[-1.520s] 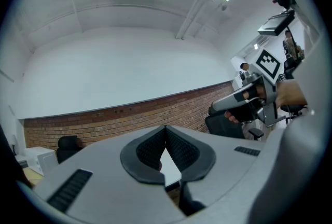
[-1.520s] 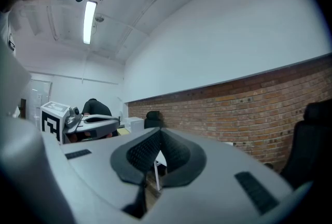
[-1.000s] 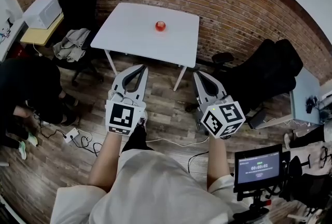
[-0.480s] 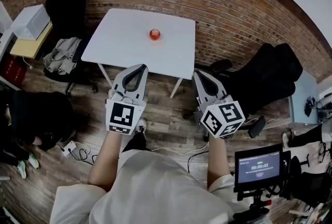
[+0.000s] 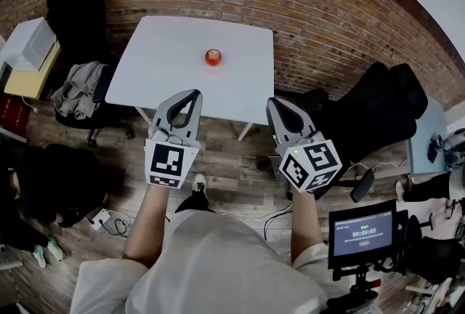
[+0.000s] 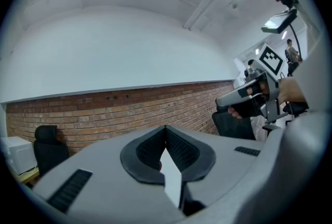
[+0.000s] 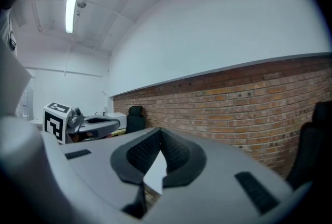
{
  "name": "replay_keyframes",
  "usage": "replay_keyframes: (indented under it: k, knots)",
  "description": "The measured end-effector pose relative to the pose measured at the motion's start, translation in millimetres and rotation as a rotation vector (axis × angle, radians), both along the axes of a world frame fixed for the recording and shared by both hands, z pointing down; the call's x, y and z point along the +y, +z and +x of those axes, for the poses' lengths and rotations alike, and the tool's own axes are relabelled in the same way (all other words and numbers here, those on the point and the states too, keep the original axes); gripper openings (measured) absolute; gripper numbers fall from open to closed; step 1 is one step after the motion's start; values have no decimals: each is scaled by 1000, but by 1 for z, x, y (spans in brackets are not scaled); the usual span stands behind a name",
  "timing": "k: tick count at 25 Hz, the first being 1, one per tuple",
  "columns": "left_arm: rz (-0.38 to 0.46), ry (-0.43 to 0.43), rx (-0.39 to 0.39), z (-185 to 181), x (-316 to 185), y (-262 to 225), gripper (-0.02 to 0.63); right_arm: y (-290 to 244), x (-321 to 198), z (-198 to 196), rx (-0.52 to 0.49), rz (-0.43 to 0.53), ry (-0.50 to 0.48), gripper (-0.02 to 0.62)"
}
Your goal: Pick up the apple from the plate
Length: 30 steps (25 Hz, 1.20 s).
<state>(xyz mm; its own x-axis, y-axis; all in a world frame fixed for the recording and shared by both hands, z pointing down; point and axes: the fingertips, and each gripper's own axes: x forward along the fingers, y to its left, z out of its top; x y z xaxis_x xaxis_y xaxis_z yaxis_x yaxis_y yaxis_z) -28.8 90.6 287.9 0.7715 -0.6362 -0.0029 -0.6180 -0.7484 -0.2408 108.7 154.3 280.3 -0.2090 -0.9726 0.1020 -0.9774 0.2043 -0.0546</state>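
A red apple (image 5: 213, 57) sits near the middle of a white table (image 5: 160, 69) by the brick wall; I cannot make out a plate under it. My left gripper (image 5: 194, 94) and right gripper (image 5: 271, 102) are held side by side, level, short of the table's near edge and well away from the apple. Both are shut with nothing between the jaws. In the left gripper view the left gripper's (image 6: 166, 127) tips meet, with the right gripper (image 6: 248, 96) at the side. In the right gripper view the right gripper's (image 7: 159, 130) tips meet too, and the left gripper (image 7: 88, 123) shows at the left.
A chair draped with grey clothes (image 5: 75, 84) stands left of the table, beside a yellow desk with a white box (image 5: 26, 43). Black seats (image 5: 374, 110) crowd the right. A monitor on a stand (image 5: 361, 233) is at lower right. Cables (image 5: 109, 220) lie on the wooden floor.
The table and apple have drawn nearer and lower in the head view as both grippers came forward towards them. Both grippers stayed shut.
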Motion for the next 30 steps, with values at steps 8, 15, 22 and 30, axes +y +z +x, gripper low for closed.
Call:
replay_keyframes:
  k: [8,15,22,30]
  knots:
    - [-22,12,-5,11,-57,3,6,4,-57,10,3,-33,12,2]
    - [-40,17,-15,15,-97,9,6,8,-100,4,12,-45,-36,2]
    - [-53,28,-21,17,-134,18,6,19,-136,-9,18,-65,-104,3]
    - [-78,44,-27,16,-182,32,6,27,-183,-8,26,-79,-74,3]
